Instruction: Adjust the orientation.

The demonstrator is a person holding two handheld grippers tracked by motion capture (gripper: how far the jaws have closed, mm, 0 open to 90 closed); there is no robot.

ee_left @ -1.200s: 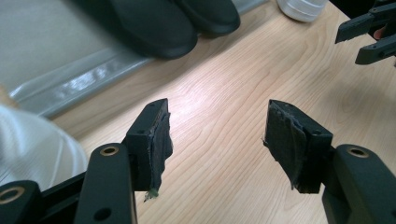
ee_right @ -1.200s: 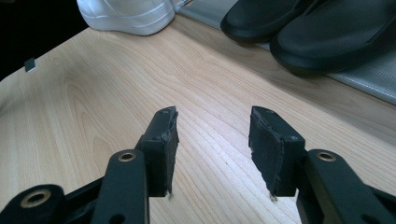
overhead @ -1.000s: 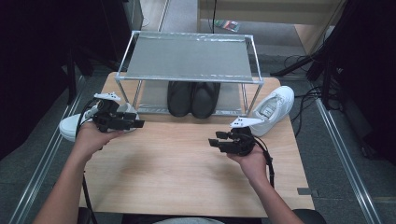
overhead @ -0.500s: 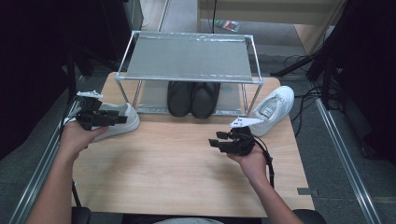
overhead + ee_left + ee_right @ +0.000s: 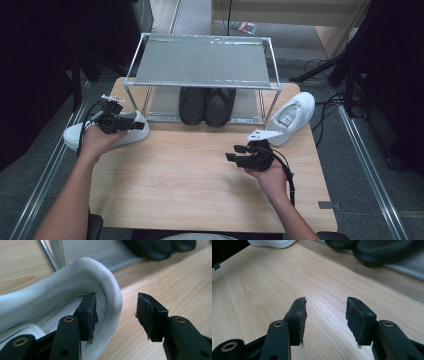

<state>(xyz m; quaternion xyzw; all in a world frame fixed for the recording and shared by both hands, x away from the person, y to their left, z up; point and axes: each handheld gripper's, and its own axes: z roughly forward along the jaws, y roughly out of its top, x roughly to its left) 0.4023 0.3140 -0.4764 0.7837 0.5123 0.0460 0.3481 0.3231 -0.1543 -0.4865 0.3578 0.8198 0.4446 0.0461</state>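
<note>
- High view: pale wooden table [image 5: 190, 180]; a metal-framed shoe rack with grey mesh top shelf [image 5: 202, 62] stands at its far side, with a pair of black shoes [image 5: 207, 106] on the lower tier. A white knit sneaker [image 5: 107, 135] lies at the table's left edge; the left gripper [image 5: 131, 124] sits over its heel end. A second white sneaker [image 5: 292, 117] lies at the right, beside the rack. The right gripper [image 5: 235, 157] is held over bare wood, near that second sneaker.
- Left gripper view: jaws parted wide; one jaw sits inside the sneaker's opening, the other outside over the wood, the padded collar [image 5: 110, 287] between them, not clamped.
- Right gripper view: jaws parted wide, nothing between them; the black shoes lie beyond.
</note>
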